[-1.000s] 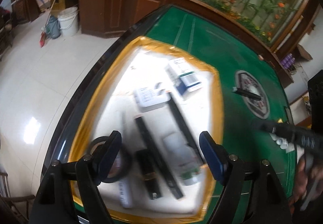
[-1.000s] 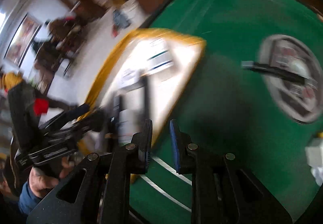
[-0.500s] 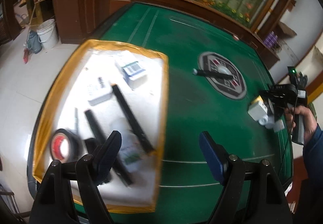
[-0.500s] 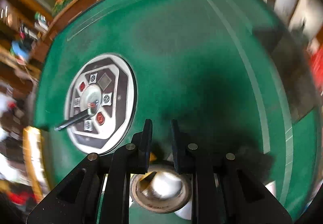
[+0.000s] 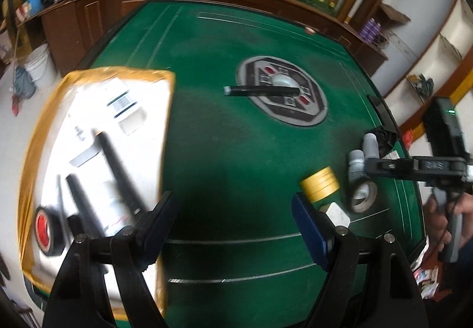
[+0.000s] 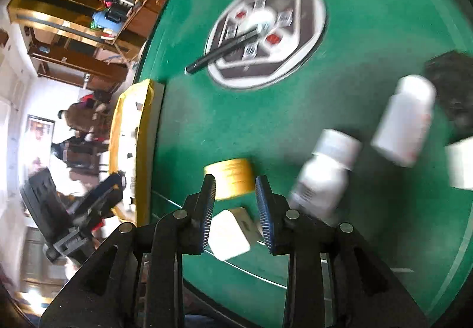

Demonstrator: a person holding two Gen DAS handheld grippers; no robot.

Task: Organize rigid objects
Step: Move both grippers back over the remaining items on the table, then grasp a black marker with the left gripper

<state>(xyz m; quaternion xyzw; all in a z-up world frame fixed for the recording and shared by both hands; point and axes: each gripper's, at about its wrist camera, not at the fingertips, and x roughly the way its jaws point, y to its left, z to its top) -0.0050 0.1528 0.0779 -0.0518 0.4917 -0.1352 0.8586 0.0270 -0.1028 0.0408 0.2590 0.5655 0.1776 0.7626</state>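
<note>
My left gripper [image 5: 233, 209] is open and empty above the green felt table [image 5: 230, 144]. To its left lies a white mat with a yellow edge [image 5: 165, 133] holding black sticks [image 5: 118, 168], white boxes [image 5: 124, 109] and a red-cored tape roll [image 5: 44, 227]. My right gripper [image 6: 235, 198] is partly open, empty, low over a yellow tape roll [image 6: 230, 177] and a white block [image 6: 229, 233]. Two white bottles [image 6: 322, 177] [image 6: 405, 124] lie to its right. A black pen [image 6: 221, 51] rests on the round centre panel [image 6: 266, 32], also in the left wrist view [image 5: 260, 90].
In the left wrist view the yellow roll [image 5: 320, 184], a white block [image 5: 337, 214], a grey tape ring [image 5: 363, 199] and bottles [image 5: 356, 164] cluster at the right. A dark object [image 6: 452, 82] lies beyond the bottles. Wooden cabinets [image 5: 88, 17] stand behind the table.
The left gripper swung right, from over the mat to over the felt. The right gripper swept round to the yellow roll and bottles, and its jaws opened from nearly shut.
</note>
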